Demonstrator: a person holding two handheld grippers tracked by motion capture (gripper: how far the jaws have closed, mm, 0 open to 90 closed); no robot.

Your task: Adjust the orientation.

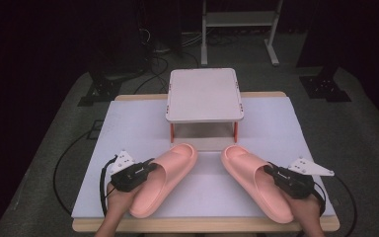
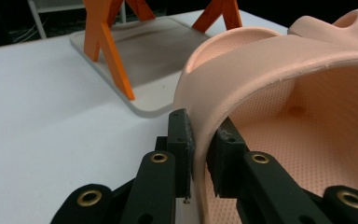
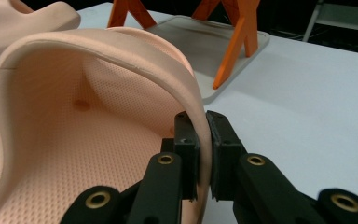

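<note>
Two pink moulded-foam slide slippers on my white-topped desk [image 1: 128,123], both toes angled inward toward 12 o'clock.

Item one: left pink foam slipper [image 1: 165,177], lying at about 7 o'clock from desk centre. My left tool [image 2: 199,154] is clamped on the outer edge of its strap; in the left gripper view one black pad sits outside the strap wall and the other inside, both pressed against the foam. The perforated footbed shows beyond the jaws.

Item two: right pink foam slipper [image 1: 256,180], at about 5 o'clock, well apart from the first at the heels, nearer at the toes. My right tool [image 3: 204,154] is clamped on its strap edge likewise, the thin foam rim pinched between the two pads in the right gripper view.

Item three: small grey-white shelf stand with orange legs [image 1: 205,95], at 12 o'clock, just beyond both toes. Its flat base plate [image 2: 154,56] rests on the desk under the upper board.

Item four: my hands, entering from 6 o'clock, one behind each tool.
</note>
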